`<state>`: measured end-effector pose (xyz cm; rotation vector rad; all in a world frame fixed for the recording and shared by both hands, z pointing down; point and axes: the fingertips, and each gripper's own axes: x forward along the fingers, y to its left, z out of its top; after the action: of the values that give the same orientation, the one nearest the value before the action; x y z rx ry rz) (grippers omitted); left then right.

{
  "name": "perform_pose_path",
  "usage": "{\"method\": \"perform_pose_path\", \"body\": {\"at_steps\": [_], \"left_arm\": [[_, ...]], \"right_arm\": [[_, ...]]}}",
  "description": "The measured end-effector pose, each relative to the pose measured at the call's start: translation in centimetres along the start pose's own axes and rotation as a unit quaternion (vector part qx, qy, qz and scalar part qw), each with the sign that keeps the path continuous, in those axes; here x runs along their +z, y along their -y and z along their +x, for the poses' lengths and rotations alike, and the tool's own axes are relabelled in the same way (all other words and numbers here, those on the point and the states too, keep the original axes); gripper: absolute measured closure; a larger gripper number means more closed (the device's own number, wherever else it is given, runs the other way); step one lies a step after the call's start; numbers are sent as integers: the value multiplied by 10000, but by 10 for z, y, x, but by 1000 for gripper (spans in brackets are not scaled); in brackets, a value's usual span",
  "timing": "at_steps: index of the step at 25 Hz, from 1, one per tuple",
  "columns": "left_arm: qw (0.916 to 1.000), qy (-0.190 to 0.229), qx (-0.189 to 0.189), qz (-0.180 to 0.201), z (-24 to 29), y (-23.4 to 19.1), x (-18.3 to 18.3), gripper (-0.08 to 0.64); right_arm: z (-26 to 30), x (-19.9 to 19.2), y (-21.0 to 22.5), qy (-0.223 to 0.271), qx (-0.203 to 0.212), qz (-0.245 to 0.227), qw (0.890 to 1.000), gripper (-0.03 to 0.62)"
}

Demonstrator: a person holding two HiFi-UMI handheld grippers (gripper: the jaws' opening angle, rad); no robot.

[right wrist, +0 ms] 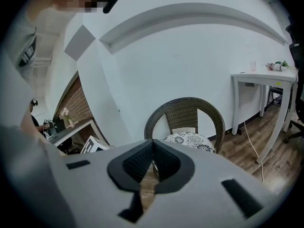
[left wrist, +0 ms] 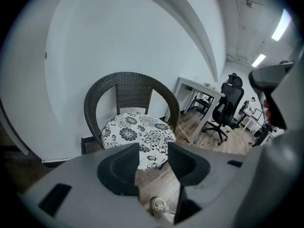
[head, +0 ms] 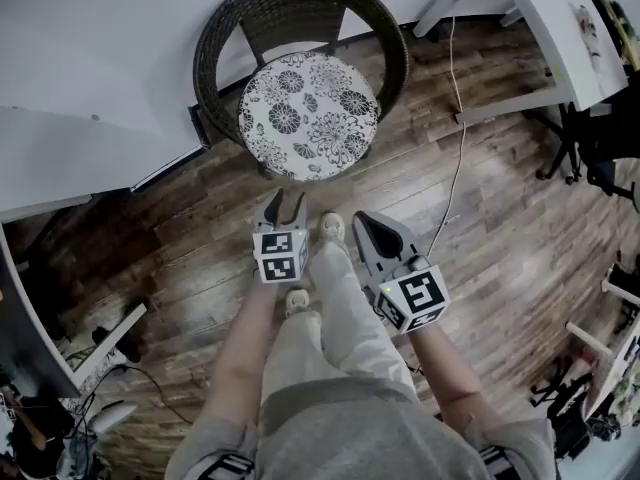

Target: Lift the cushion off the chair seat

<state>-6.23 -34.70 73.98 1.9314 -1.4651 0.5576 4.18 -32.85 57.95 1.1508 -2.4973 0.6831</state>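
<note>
Head view: the cushion (head: 308, 116), round w/ a black-and-white floral print, lay flat on the seat of the wicker chair (head: 215, 43), which stood by the white wall. I had both grippers over the wood floor (head: 500, 228), short of the chair and well apart from the cushion. The left gripper (head: 286, 204) had its jaws spread w/ nothing btwn them. The right gripper (head: 362, 221) looked closed. A shoe (head: 331, 226) showed btwn the two.

Left gripper view: the jaws stood apart and empty. Thru the gap I saw the cushion's (left wrist: 137, 132) near edge and bare floor, w/ a shoe lower down. An office chair (left wrist: 228, 103) and a white desk (left wrist: 199, 85) sat off to the right.

Right gripper view: the jaw tips were pressed together, pinching nothing. The chair and cushion (right wrist: 190, 140) sat beyond them, not touching.
</note>
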Motion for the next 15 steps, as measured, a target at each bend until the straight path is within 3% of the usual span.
{"method": "perform_pose_path", "body": {"at_steps": [7, 15], "left_arm": [[9987, -452, 31, -240, 54, -13, -36, 353], [9965, -762, 310, -155, 105, -36, -76, 341]], "right_arm": [[23, -24, 25, -187, 58, 124, 9997, 591], [46, -54, 42, -420, 134, 335, 9985, 591]]}}
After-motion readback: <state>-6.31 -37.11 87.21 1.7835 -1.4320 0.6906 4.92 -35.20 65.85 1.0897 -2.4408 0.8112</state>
